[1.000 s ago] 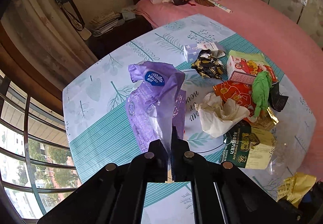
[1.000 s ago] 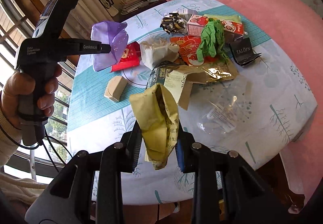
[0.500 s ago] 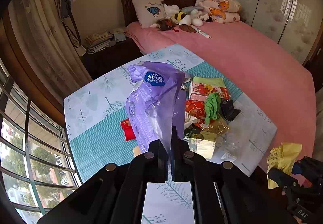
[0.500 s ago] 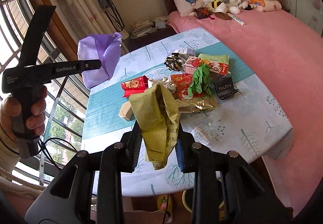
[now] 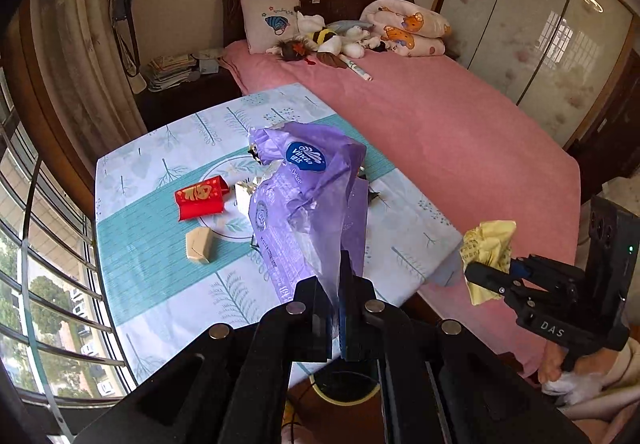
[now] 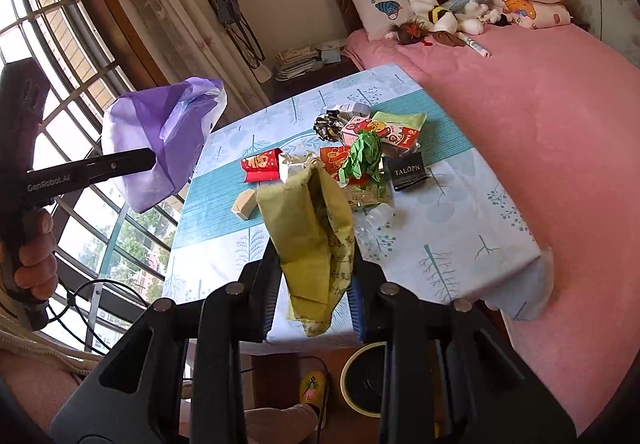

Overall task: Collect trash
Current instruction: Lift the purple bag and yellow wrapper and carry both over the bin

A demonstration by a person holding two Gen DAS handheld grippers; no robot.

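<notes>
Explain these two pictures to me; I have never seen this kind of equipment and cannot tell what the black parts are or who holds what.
No robot here: a person holds a hand tool with two jaws in each hand, and each tool carries a wide-angle camera looking along its jaws. The black shapes at the bottom of each picture are that tool's own frame.

The left gripper is shut on a purple tissue wrapper. In its picture the right gripper shows at the side, clamping a crumpled yellow paper bag.

The right tool's picture shows the left hand holding the other tool.

Below is a table with a leaf-print cloth beside a pink bed. Trash on it includes a red envelope, a green glove, a black TALOPN card and a tan block.
</notes>
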